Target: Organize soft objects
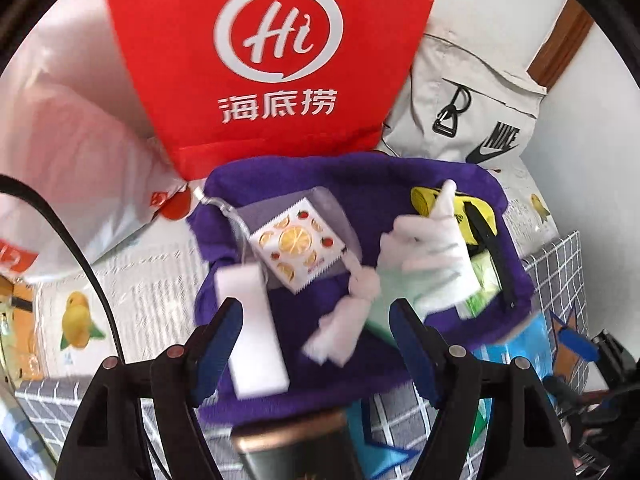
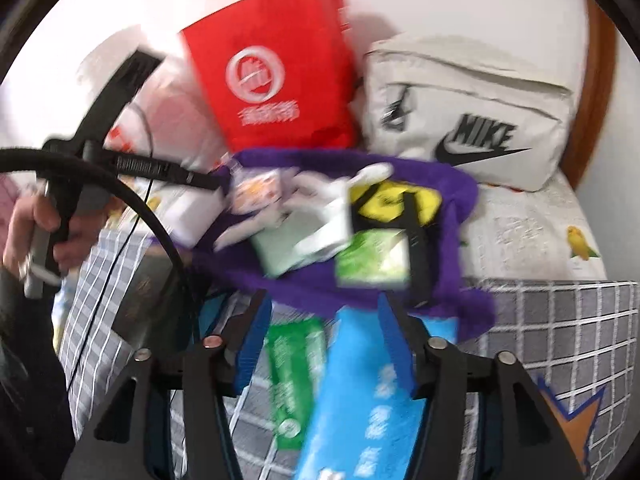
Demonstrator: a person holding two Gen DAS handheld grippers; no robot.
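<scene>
- Your bed (image 1: 560,264) carries a grey checked cover.
- Red "Hi" bag (image 1: 276,52) and canvas "NIKE" bag (image 1: 472,92) stand behind.
- Soft packets lie on the fuzzy purple cloth (image 1: 368,184).
- Your left claw (image 1: 316,316) is spread, empty.
- Your right claw (image 2: 324,320) is spread over a blue packet (image 2: 360,400).

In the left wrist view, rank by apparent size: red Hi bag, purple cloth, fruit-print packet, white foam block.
1. Red Hi bag and purple cloth: too alike to rank.
2. White foam block, though nearness to the camera inflates it.
3. Fruit-print packet.
</scene>
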